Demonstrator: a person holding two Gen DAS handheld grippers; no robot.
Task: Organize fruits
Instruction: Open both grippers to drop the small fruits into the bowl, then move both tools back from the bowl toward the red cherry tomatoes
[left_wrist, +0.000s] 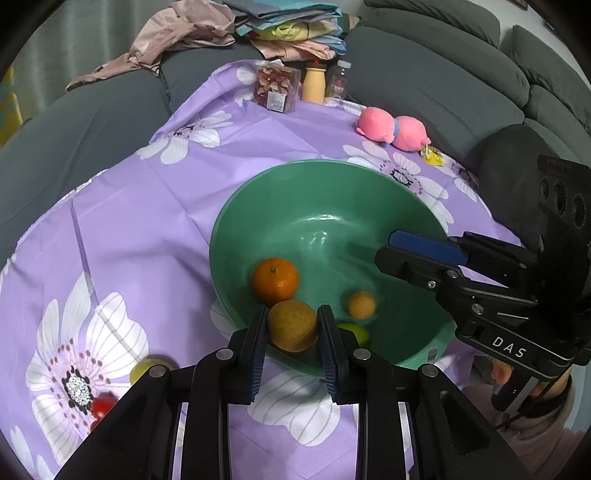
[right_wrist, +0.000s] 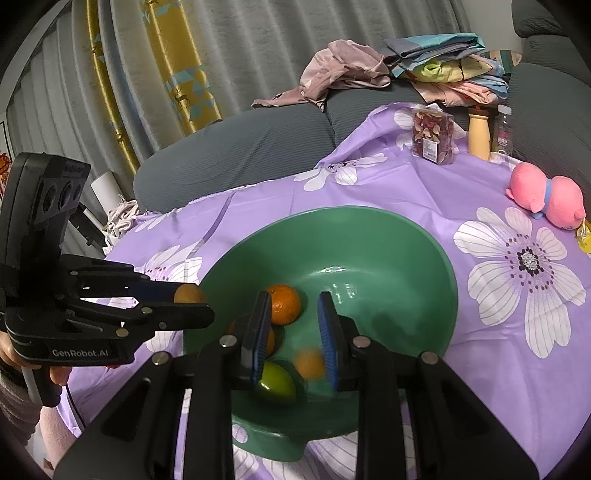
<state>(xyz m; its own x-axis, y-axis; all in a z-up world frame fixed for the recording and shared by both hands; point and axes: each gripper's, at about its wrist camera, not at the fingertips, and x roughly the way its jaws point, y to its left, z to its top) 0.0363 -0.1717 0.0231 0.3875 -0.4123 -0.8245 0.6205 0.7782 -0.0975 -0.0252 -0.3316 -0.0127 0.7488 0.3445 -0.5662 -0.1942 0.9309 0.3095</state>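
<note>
Green bowl (left_wrist: 314, 192) sits on the purple floral cloth (left_wrist: 147, 221) over the tabletop, w/ an orange (left_wrist: 275, 280), a small blurred orange fruit (left_wrist: 362, 304) and a green fruit (left_wrist: 356, 332) inside. Left gripper (left_wrist: 291, 325) fingers clamp a brownish round fruit (left_wrist: 291, 325) just over the bowl's near rim. Right gripper (right_wrist: 293, 332) fingers drawn in, nothing between them, above the bowl. Yellow-green fruit (left_wrist: 147, 369) and red fruit (left_wrist: 103, 404) lie on the cloth outside the bowl.

A purple floral tablecloth (left_wrist: 155, 236) bears a pink plush toy (left_wrist: 393, 129), a packet of dried petals (left_wrist: 275, 86), and two bottles (left_wrist: 314, 83). Behind, a grey sofa (left_wrist: 424, 74) holds piled clothing (left_wrist: 291, 29).
</note>
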